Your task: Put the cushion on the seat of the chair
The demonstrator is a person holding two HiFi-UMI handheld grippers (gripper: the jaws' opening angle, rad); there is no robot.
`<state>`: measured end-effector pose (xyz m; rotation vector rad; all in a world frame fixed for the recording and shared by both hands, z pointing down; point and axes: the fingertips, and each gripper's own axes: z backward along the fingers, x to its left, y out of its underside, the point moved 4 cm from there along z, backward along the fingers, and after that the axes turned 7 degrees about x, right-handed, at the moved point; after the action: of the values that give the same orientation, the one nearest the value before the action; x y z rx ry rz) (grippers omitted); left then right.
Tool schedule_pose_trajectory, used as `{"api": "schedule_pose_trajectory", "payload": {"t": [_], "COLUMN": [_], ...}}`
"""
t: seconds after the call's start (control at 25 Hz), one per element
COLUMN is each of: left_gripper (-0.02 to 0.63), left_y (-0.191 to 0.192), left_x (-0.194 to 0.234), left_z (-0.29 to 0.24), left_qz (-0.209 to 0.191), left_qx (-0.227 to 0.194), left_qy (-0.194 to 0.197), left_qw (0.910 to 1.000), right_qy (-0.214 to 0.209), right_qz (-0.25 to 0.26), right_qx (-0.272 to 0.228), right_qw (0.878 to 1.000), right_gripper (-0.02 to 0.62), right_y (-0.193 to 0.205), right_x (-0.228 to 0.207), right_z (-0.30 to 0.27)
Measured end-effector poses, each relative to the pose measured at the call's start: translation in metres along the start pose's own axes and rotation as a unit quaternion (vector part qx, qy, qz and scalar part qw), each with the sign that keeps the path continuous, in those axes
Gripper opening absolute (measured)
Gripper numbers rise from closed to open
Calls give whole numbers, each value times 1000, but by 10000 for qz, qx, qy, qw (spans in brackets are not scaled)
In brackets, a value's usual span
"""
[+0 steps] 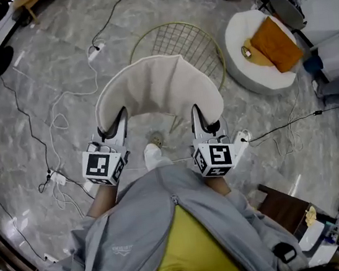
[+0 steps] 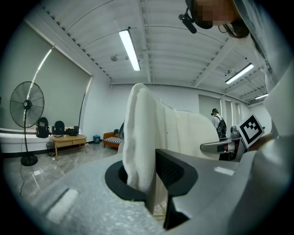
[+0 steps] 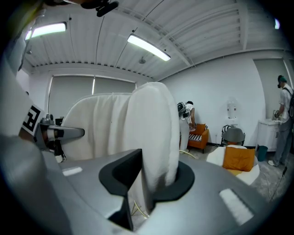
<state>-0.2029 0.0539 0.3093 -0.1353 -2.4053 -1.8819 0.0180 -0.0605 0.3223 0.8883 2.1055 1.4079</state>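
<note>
A white, thick cushion [image 1: 157,89] hangs level between my two grippers, over the near rim of the gold wire chair [image 1: 184,40]. The chair's round wire-grid seat shows beyond the cushion's far edge. My left gripper [image 1: 119,118] is shut on the cushion's left near edge, and in the left gripper view the white cushion [image 2: 142,133] stands pinched in the left gripper [image 2: 148,180]. My right gripper [image 1: 197,114] is shut on the right near edge. In the right gripper view the cushion [image 3: 147,128] fills the right gripper [image 3: 146,181]. The cushion hides the chair's near part and legs.
A white round pouf [image 1: 244,68] with an orange pillow [image 1: 275,43] stands right of the chair. Cables and a power strip [image 1: 94,51] lie on the marble floor to the left. A standing fan [image 2: 26,112], a wooden table [image 2: 69,139] and a person [image 3: 283,120] are farther off.
</note>
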Motion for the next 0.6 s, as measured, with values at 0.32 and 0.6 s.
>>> {"api": "schedule_pose_trajectory", "payload": {"t": [0.32, 0.6], "left_gripper": [71, 71], "left_y": [-20, -22], "left_x": [32, 31], "left_z": [-104, -158], "left_qz": [-95, -197], "left_qx": [319, 526], "left_qy": [378, 863], "left_qw": [9987, 9947], "right_qy": [278, 637], "right_qz": [-205, -400], "right_qx": [215, 308], "right_qw": [9992, 9967], "right_gripper": [81, 81], "right_y": [-19, -15], "right_x": [-48, -78], "right_z": [-76, -93]}}
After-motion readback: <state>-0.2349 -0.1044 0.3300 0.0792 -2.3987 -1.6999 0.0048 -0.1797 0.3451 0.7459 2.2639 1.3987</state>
